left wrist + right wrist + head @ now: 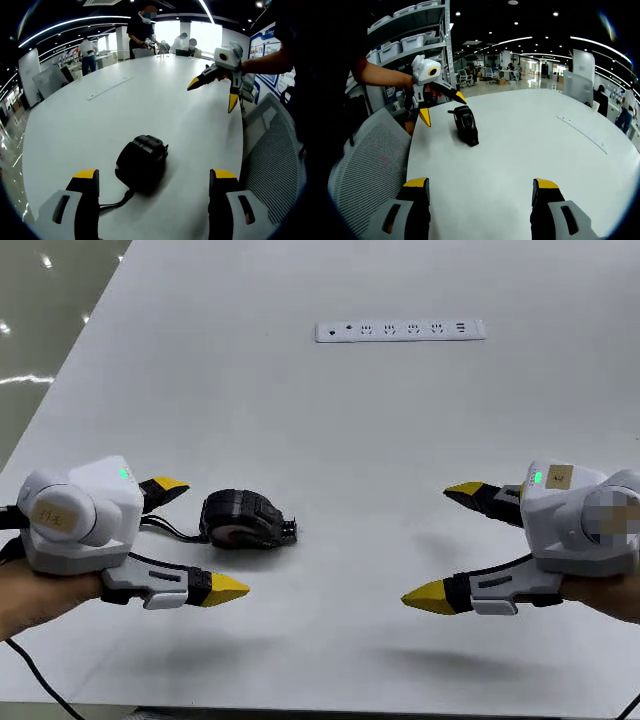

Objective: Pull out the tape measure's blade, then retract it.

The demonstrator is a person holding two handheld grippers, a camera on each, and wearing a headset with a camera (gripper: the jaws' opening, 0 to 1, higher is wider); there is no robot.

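On the white table (pixel 400 440), near the person's edge, a black tape measure (pixel 245 520) is lying between the spread jaws of the left gripper (pixel 210 535). Neither yellow-tipped jaw is touching the case; one is sitting on each side of it with table showing between. In the left gripper view the tape measure is resting just ahead of the jaws, and a thin black cord (pixel 116 204) is trailing from its near end back toward the gripper. Its narrower end is pointing toward the right gripper (pixel 428 545), which is hovering well apart from it over bare table. That gripper's jaws are also standing wide apart and are holding nothing. In the right gripper view the tape measure is lying far ahead, close to the left gripper. A white power strip (pixel 400 331) is lying across the far part of the table. A grey mesh chair (pixel 272 150) is standing beside the table edge, and several people (pixel 142 25) are standing at the table's far end.
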